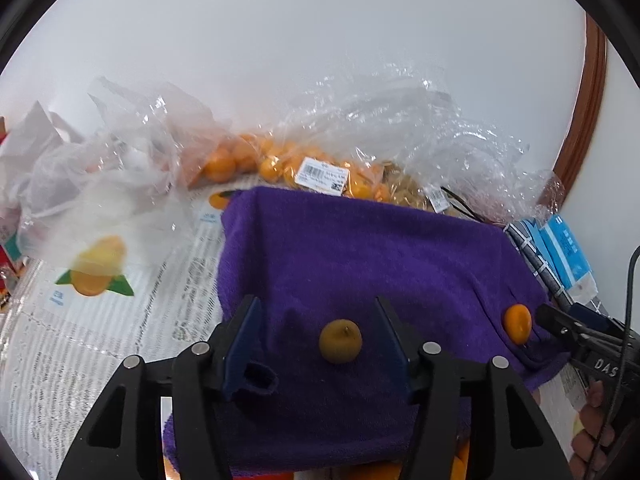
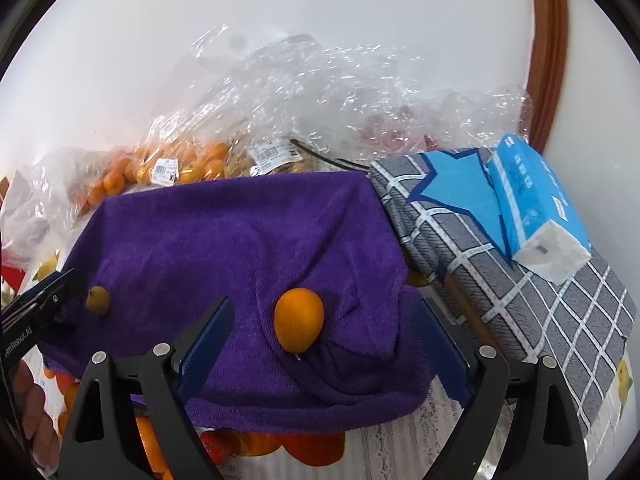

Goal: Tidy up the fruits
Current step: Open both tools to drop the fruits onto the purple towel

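Observation:
A purple towel (image 1: pixel 360 256) lies spread over a raised surface. A small brownish-yellow fruit (image 1: pixel 340 341) sits on it between the open fingers of my left gripper (image 1: pixel 320 320), which do not touch it. An orange kumquat (image 2: pixel 299 319) sits on the towel (image 2: pixel 224 232) between the open fingers of my right gripper (image 2: pixel 324 320), untouched. The kumquat also shows in the left wrist view (image 1: pixel 517 322), next to the right gripper's tip (image 1: pixel 560 320). The brownish fruit also shows in the right wrist view (image 2: pixel 98 300), by the left gripper's tip (image 2: pixel 56 284).
Clear plastic bags of small oranges (image 1: pixel 256 160) and of tan fruits (image 2: pixel 276 160) lie behind the towel by the white wall. A grey checked cloth (image 2: pixel 520 280) with a blue tissue pack (image 2: pixel 536 208) lies at the right. More oranges (image 2: pixel 256 448) show under the towel's front edge.

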Demonstrator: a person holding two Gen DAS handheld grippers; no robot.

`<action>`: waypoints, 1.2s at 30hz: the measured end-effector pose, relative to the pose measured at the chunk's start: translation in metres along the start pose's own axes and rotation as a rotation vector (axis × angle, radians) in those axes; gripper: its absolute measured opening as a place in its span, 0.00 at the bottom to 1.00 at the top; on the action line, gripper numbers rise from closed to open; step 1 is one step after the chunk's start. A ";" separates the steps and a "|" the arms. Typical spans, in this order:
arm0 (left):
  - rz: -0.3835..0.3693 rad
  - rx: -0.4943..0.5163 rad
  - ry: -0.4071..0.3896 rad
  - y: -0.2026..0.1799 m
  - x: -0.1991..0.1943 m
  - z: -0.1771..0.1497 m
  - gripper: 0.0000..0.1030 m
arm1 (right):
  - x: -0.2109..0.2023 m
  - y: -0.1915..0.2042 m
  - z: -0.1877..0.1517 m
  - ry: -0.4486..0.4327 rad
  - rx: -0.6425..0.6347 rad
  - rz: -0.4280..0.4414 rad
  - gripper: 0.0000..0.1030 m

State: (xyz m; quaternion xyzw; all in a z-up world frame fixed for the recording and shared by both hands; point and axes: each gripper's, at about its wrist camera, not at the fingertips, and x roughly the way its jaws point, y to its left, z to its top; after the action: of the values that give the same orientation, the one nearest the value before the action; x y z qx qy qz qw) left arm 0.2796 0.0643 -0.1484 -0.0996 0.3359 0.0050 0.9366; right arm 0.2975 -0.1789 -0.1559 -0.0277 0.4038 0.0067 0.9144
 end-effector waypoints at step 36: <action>-0.020 0.008 -0.092 -0.003 -0.018 -0.007 0.53 | -0.020 -0.009 -0.002 -0.101 0.049 0.065 0.80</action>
State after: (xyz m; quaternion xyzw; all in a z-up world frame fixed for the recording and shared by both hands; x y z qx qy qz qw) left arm 0.2618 0.0614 -0.1418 -0.0989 0.2916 -0.0013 0.9514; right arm 0.2831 -0.1882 -0.1425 0.0082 0.3577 0.0277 0.9334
